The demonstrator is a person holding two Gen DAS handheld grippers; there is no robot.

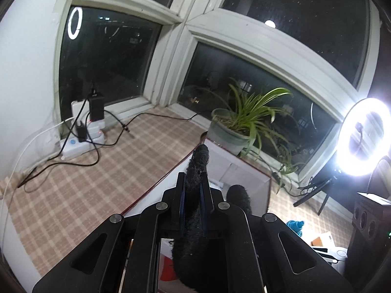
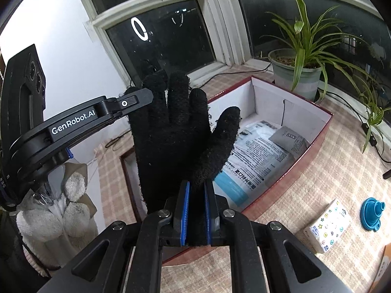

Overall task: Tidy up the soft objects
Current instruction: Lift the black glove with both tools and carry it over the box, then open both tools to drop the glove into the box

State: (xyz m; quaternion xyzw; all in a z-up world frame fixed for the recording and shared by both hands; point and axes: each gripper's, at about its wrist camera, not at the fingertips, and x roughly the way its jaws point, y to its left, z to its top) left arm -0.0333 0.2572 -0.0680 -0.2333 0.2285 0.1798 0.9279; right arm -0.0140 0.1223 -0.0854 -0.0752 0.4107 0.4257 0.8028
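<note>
A black fuzzy glove hangs spread out above a red box with white inside walls. My right gripper is shut on the glove's cuff edge. My left gripper comes in from the left and is shut on the glove's outer finger. In the left wrist view my left gripper pinches that black glove finger, with another glove part to its right above the box. The box holds printed plastic packets.
A potted spider plant stands behind the box by the window. A tissue pack and a blue funnel lie on the checked cloth at right. A power strip with cables sits at far left. A lit ring light stands at right.
</note>
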